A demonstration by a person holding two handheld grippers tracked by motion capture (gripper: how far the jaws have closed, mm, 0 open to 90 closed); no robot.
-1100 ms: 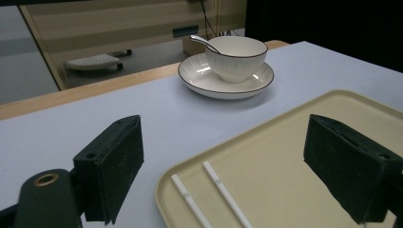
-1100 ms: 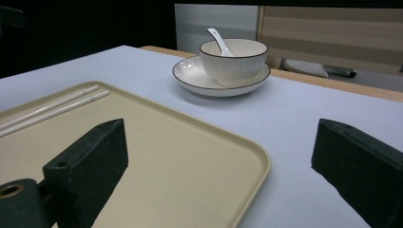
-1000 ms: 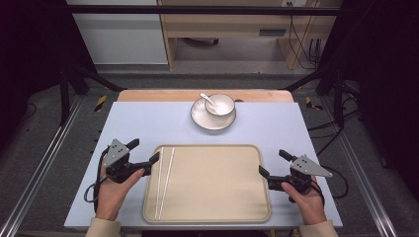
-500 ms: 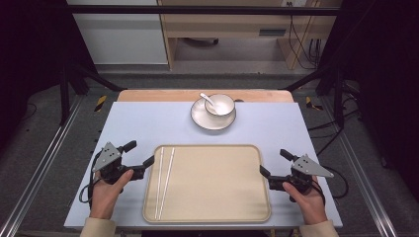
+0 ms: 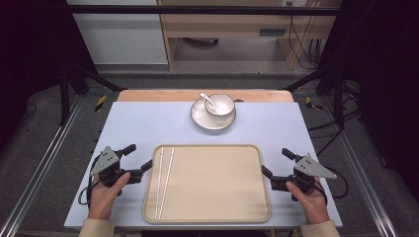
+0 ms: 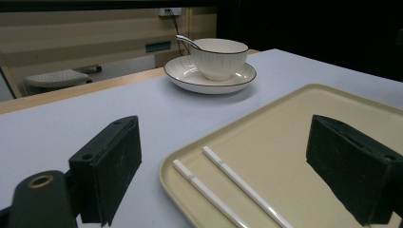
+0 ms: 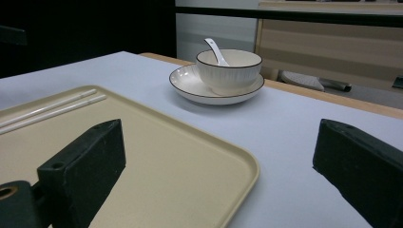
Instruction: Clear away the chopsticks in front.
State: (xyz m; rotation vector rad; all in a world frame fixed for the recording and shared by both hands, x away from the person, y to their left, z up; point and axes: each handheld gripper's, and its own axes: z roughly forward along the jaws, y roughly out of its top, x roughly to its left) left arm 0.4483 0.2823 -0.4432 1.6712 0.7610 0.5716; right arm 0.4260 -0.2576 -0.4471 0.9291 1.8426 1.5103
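Left gripper (image 5: pixel 140 159) sits at the near left corner of the beige tray (image 5: pixel 217 207), its jaws wide apart and straddling the tray's rim in the left gripper view, holding nothing. Right gripper (image 5: pixel 275 165) mirrors it at the tray's right edge, jaws likewise spread and empty, one over the tray and one over the bare counter (image 5: pixel 148 123).

Just inside the tray's left rim lie two white chopsticks (image 5: pixel 164 180), side by side, their long axis running near to far, roughly parallel to that rim. They are right beside the left gripper and well apart from the right one, so any grasp on them probably falls to the left hand (image 5: pixel 104 196).

Farther back, beyond the tray, a bowl (image 5: pixel 220 104) with a spoon (image 5: pixel 207 99) stands on a saucer (image 5: pixel 201 118), about midway between the two grippers.
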